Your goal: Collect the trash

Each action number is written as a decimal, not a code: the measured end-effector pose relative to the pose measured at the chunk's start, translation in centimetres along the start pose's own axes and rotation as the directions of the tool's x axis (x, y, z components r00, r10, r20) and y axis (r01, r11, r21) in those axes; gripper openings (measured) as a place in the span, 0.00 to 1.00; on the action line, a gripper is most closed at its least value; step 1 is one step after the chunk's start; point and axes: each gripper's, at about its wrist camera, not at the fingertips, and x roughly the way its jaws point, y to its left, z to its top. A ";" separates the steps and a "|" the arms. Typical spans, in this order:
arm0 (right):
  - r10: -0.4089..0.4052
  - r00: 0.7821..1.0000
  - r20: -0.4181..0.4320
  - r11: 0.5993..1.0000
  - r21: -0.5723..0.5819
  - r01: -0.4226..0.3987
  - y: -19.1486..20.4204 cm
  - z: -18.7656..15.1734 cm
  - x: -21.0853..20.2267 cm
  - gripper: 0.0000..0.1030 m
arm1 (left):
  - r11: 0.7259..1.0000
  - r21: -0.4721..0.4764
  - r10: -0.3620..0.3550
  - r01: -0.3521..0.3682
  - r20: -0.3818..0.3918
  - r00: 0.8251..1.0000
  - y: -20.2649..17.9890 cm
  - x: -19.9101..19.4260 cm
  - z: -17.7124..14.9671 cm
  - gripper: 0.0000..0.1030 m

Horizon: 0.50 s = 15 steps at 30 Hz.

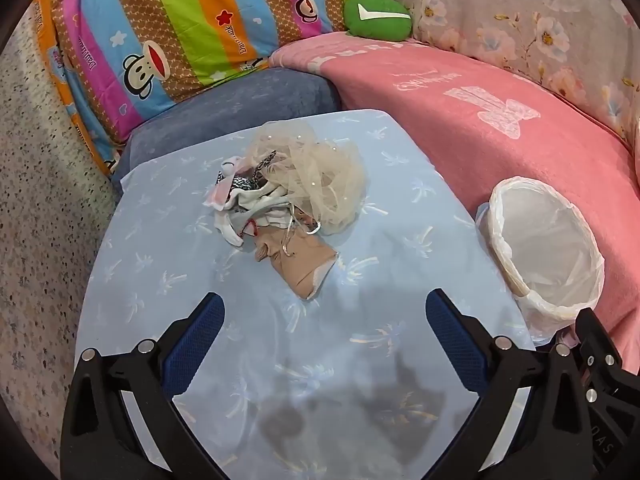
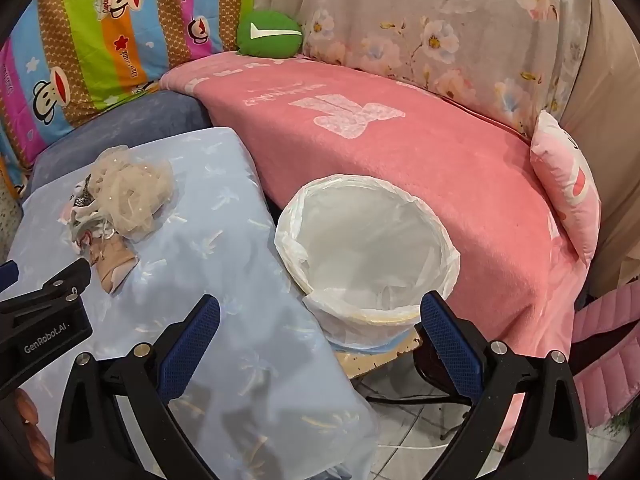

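Beige tulle, socks and a tan paper scrap form one trash heap [image 1: 280,196] mid-table on the pale-blue cloth [image 1: 192,320]. The white-lined round bin [image 2: 372,248] stands off its right edge, within dropping reach. Left gripper [image 1: 324,312] and right gripper [image 2: 320,312] hover, jaws wide apart, empty.

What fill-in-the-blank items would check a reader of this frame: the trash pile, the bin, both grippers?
1. The pile of trash lies on the ____ tablecloth.
2. The bin, lined with a white bag, holds ____ trash.
3. The left gripper and the right gripper both stand ____.
4. Behind the pink blanket sits a ____ round cushion.

Missing words: light blue; no; open; green
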 end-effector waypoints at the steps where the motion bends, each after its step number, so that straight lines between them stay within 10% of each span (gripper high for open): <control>1: -0.006 1.000 0.001 1.000 -0.004 0.006 0.0 0.0 0.0 0.94 | 1.000 -0.003 -0.001 0.001 -0.001 1.000 0.0 0.0 0.0 0.94; 15: -0.008 1.000 0.008 1.000 -0.015 0.008 0.8 0.4 -0.1 0.94 | 1.000 -0.004 0.001 -0.001 0.017 1.000 1.0 -0.5 0.2 0.94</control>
